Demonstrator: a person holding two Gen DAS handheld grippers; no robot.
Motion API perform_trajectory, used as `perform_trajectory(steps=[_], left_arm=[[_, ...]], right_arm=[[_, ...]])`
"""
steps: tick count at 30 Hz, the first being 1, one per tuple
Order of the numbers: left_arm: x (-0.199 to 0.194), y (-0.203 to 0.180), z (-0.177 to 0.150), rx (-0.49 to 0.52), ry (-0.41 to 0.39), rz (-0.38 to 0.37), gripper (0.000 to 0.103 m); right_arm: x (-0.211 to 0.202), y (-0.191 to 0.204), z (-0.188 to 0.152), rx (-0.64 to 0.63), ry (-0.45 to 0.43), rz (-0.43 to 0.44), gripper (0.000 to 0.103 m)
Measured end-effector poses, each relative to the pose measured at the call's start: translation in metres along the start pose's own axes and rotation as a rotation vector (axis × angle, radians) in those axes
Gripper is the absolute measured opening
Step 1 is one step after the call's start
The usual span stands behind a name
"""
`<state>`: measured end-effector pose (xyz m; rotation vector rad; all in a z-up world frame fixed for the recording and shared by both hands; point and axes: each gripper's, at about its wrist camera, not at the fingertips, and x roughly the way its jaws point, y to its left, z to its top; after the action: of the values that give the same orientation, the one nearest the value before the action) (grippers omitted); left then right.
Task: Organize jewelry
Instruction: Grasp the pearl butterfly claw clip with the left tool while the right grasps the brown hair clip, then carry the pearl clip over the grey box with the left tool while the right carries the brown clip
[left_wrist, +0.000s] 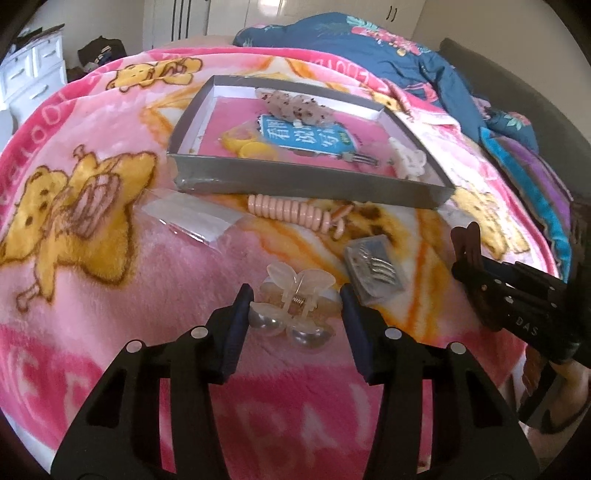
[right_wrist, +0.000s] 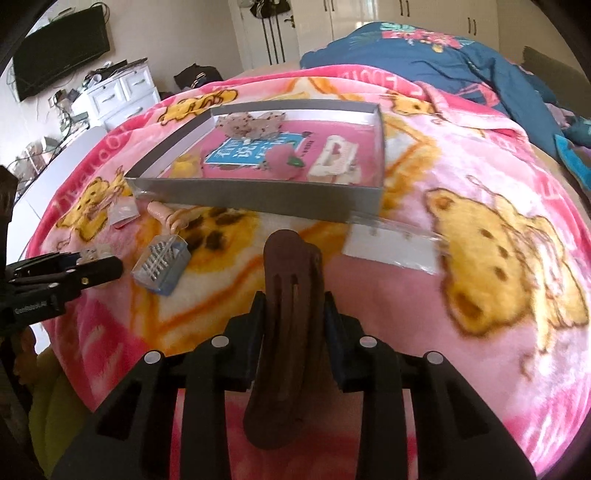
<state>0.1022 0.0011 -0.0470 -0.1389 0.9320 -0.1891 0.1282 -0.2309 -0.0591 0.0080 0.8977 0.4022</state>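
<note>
My left gripper (left_wrist: 295, 295) stands open over the pink blanket around a clear butterfly claw clip (left_wrist: 291, 291) with two pearl halves. The left pad is at the clip's edge, while the right pad sits just off it. My right gripper (right_wrist: 292, 299) is shut on a long brown hair clip (right_wrist: 284, 258), held upright above the blanket. In the left wrist view the right gripper (left_wrist: 469, 266) shows at the right edge with the brown hair clip (left_wrist: 467, 236) sticking up. A shallow grey box (left_wrist: 314, 181) (right_wrist: 258, 195) lies beyond both, holding a speckled clip (left_wrist: 291, 105) and a white clip (right_wrist: 334, 158).
A peach spiral hair tie (left_wrist: 291, 212) lies against the box's front wall. A small blue case of hairpins (left_wrist: 373, 273) (right_wrist: 162, 266) sits between the grippers. There is a clear plastic bag (left_wrist: 188, 218) to the left and a bagged white card (right_wrist: 391, 243) to the right. A blue duvet (left_wrist: 369, 55) is bunched behind.
</note>
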Motion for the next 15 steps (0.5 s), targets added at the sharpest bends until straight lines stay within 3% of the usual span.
perform_trajectory(steps=[4, 15], left_arm=[[-0.009, -0.002, -0.006, 0.005, -0.001, -0.025, 0.04], [-0.044, 0.013, -0.001, -0.01, -0.099, 0.034, 0.04]], right_arm=[[-0.013, -0.006, -0.003, 0.016, -0.01, 0.002, 0.029], [-0.038, 0.007, 0.008, 0.007, -0.069, 0.05, 0.029]])
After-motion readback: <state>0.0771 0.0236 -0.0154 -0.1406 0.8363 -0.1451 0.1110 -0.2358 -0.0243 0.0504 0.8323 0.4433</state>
